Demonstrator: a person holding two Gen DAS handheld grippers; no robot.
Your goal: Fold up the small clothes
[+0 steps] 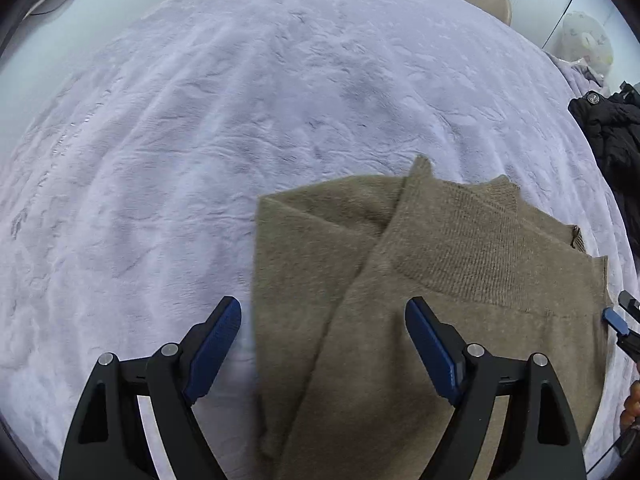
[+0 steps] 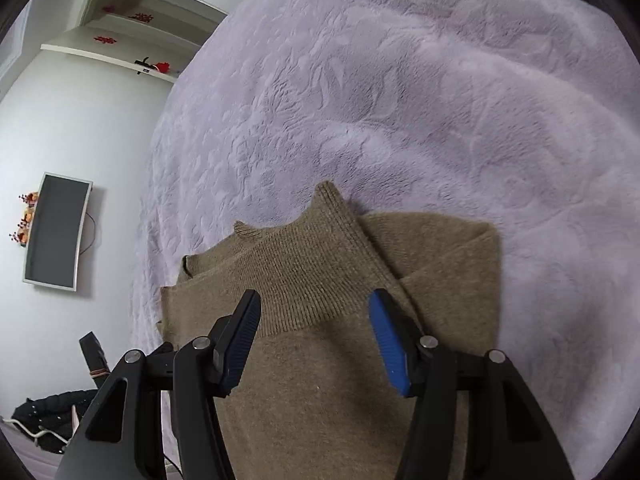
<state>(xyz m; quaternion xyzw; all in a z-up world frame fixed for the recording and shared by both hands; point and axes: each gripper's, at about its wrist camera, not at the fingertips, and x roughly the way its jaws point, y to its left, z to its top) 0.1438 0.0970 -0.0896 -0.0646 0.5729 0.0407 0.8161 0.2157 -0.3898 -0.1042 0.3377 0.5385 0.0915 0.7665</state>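
The bed (image 1: 240, 120), covered in a pale lilac plush blanket (image 2: 440, 100), carries the work; a dark jacket (image 1: 612, 136) lies at its far edge, well apart from both tools.

The olive-brown knitted sweater (image 1: 460, 280) lies flat on the blanket, partly folded: one side is turned in over the body and a ribbed band (image 2: 304, 276) lies across the top. It sits directly ahead of and beneath both sets of fingers.

Left gripper (image 1: 324, 344): fingers spread wide, nothing between the pads. The sweater's outer edge runs between them; one finger is over bare blanket, the other over the knit.

Right gripper (image 2: 316, 336): fingers parted, gripping nothing, with the ribbed band just beyond the tips.

Handling, as a judgement: the knit looks soft, limp and light, with a fuzzy surface unlikely to slip from ribbed pads. It will sag and stretch if lifted at one point. The best hold appears to be a doubled edge or a corner, pinching all layers together, one gripper at each end of the fold line.
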